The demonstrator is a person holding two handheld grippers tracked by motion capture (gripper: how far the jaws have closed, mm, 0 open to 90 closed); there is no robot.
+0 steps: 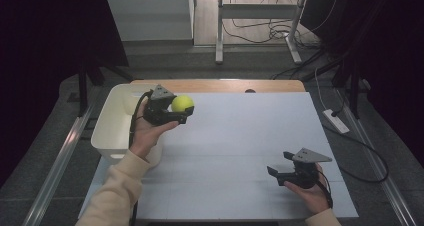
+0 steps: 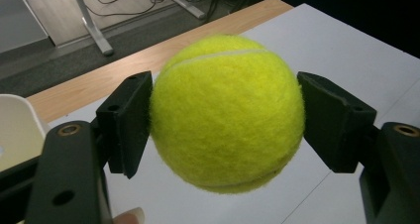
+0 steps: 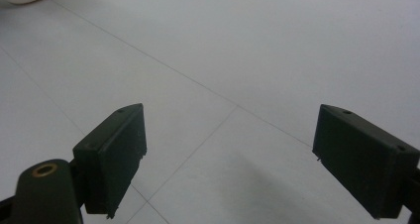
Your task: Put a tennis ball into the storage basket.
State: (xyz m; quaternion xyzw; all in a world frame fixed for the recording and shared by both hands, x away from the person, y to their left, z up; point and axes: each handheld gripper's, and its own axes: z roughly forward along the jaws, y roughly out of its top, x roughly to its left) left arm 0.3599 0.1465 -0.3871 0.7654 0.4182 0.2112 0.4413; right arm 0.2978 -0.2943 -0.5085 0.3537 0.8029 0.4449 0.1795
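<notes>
A yellow-green tennis ball [image 1: 182,103] [image 2: 227,112] is held in the air by my left gripper [image 1: 179,111] [image 2: 225,120], whose two black jaws press on its sides. It hangs over the white table top [image 1: 240,146], just right of the white bin [image 1: 116,123]. My right gripper [image 1: 280,165] [image 3: 230,159] rests low over the front right of the table, its jaws wide apart with nothing between them.
The white bin sits at the table's left edge, its rim [image 2: 15,110] in the left gripper view. A wooden strip [image 1: 215,85] runs along the far edge. Desk legs [image 1: 219,31] and cables [image 1: 280,33] lie on the floor beyond.
</notes>
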